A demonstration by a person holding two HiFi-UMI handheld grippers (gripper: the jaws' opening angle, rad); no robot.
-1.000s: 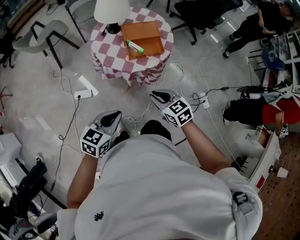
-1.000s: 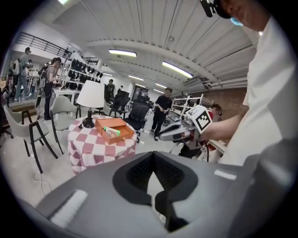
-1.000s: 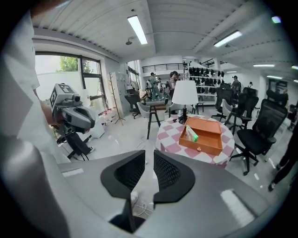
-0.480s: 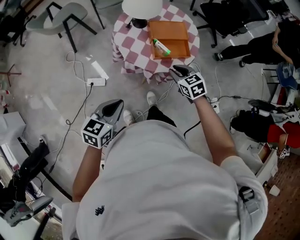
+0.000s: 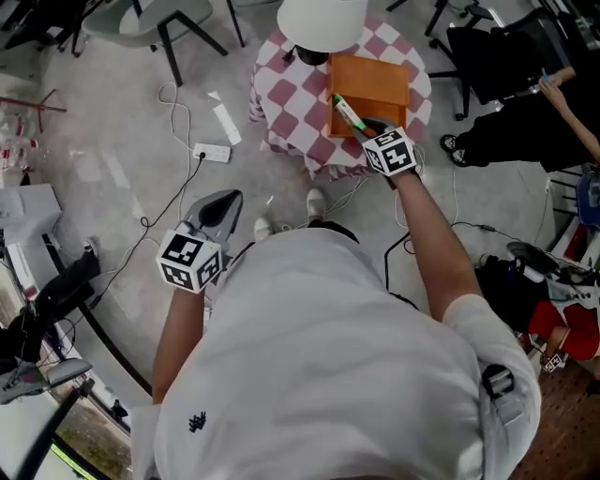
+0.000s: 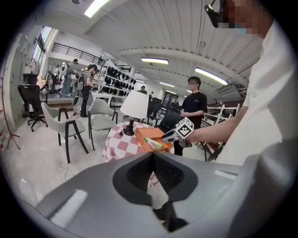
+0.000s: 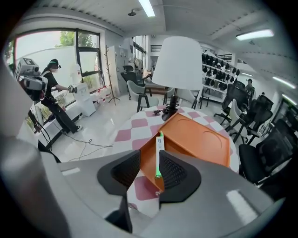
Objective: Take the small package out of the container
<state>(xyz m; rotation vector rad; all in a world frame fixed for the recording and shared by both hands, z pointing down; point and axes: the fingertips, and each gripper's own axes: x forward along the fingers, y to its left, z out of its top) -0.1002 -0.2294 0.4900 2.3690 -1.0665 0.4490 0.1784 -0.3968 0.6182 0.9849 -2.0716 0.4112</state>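
An orange container (image 5: 375, 82) sits on a round table with a red-and-white checked cloth (image 5: 289, 98). The small package (image 5: 349, 112), a white and green strip, leans along the container's near left wall. My right gripper (image 5: 373, 128) reaches to the container's front edge. Its jaws are opening, and the package (image 7: 159, 153) shows through the gap just beyond the tips, untouched. The right gripper (image 7: 149, 160) holds nothing. My left gripper (image 5: 217, 211) hangs low over the floor at the left, shut and empty. From the left gripper view (image 6: 152, 157), the container (image 6: 147, 136) and package (image 6: 153, 142) stand ahead.
A white lamp (image 5: 322, 21) stands on the table behind the container. Cables and a power strip (image 5: 212, 152) lie on the floor to the left. Chairs (image 5: 173, 23) ring the table, with office chairs (image 5: 487, 56) and a person (image 6: 192, 109) to the right.
My right gripper has moved forward from over the floor to the container's front edge, and its jaws have parted. The left gripper stayed low at the left.
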